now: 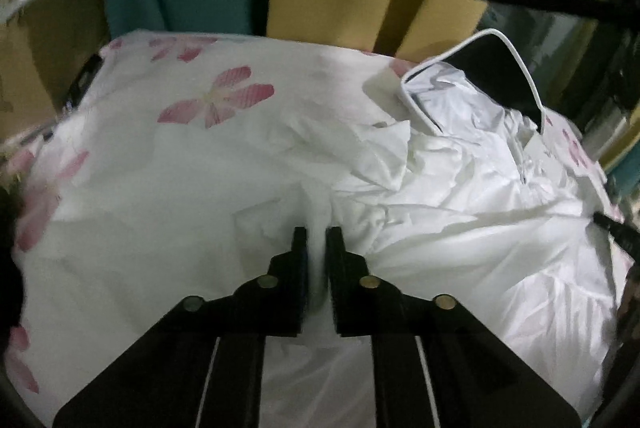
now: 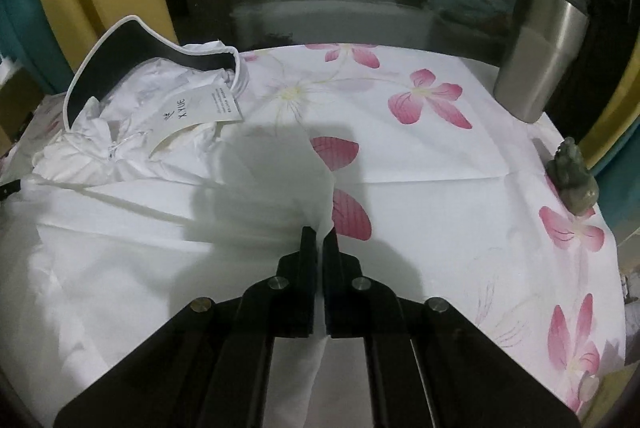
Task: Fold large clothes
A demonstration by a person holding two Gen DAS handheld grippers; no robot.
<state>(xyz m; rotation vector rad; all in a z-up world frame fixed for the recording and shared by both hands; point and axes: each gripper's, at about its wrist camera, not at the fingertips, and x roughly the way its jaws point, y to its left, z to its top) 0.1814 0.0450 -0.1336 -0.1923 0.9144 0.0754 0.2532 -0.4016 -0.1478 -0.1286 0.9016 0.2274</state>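
Your jacket (image 2: 132, 195) lies spread on the worktop (image 2: 440, 155), over a flowered cloth (image 2: 420, 95). Its collar (image 2: 132, 47), dark inside with white piping, stands up at the far end, with a paper tag (image 2: 200, 103) just below it. So the long axis runs from the collar, far from you, toward the hem near you, and both tools sit at the near half of the body.

Your right tool (image 2: 319, 236) has its jaws nearly together, pinching the jacket's right edge; a peak of white fabric rises between the tips. From this tool the rest of the jacket lies to the left, and the bare flowered cloth to the right.

Your left tool (image 1: 317, 236) stands narrow, with a ridge of white fabric in the slim gap between its jaws. Whether the pads truly bite, you cannot tell. From it, the bulk of the jacket and the collar (image 1: 496, 67) lie to the right and ahead.

The two grips look to sit on opposite side edges, so a fold would likely carry them across that axis. A steel tumbler (image 2: 536, 67) and a small figurine (image 2: 572, 179) stand at the right rim, well apart from the fabric.
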